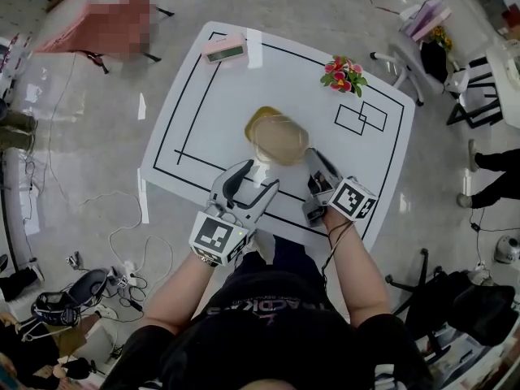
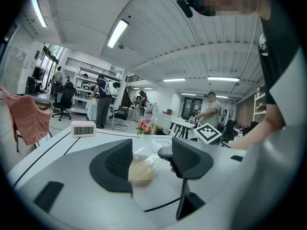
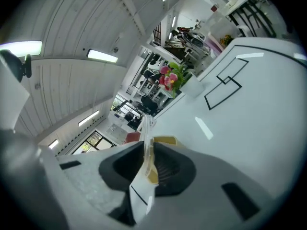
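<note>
- A lab-like workroom is indicated.
- A white table [image 1: 211, 120] is marked with black lines.
- Cables [image 1: 130, 232] are strewn over the floor [image 1: 81, 96].
- Office chairs [image 2: 62, 102] are seen behind.

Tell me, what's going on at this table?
A person stands at a white table, holding a gripper in each hand. The right gripper is pinched shut on the thin clear edge of a yellowish plastic container in the middle of the table. The left gripper is open, with the container just ahead of its parted jaws. A small clock and flowers sit at the far side.
</note>
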A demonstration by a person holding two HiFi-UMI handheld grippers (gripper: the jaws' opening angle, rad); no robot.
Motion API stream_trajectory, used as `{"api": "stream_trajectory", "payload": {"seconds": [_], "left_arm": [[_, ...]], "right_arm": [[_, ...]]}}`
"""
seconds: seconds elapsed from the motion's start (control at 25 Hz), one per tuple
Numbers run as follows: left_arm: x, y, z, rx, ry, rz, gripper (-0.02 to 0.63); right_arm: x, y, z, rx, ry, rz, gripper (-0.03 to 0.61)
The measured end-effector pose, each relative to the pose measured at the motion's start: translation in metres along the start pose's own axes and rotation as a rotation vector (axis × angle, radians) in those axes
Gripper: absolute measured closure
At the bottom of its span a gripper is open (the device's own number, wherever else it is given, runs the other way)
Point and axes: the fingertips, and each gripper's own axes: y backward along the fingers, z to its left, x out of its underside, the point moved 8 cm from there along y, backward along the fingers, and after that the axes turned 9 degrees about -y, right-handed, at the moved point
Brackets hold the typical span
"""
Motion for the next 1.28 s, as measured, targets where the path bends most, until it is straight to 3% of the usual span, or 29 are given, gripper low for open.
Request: {"api": "stream_trajectory", "payload": {"seconds": [0.36,0.68,0.88,1.08,1.28], "left_arm": [[-0.007,0.025,-0.004,-0.008,-0.012,-0.032,0.364],[-0.016,0.058,-0.003,-0.025,-0.028,-0.078,0.396],[-0.022,0.085,-0.002,-0.056,-0.042,-0.103,0.45],[-0.022,0.117,-0.002,-0.08,-0.054,-0.116,0.586],[-0.023,0.148,-0.004,-0.068,-0.068,-0.136,0.609]], "right_arm": [[-0.003,0.013,0.059,-0.08,0.205,-0.03,0.534],[0.006,0.028,0.117,-0.102,0.482,-0.051,0.535],[0.018,0.04,0.157,-0.129,0.623,-0.08,0.535],[0.039,0.054,0.188,-0.155,0.692,-0.11,0.535],[0.063,0.074,0.215,-0.165,0.747,-0.155,0.537]]}}
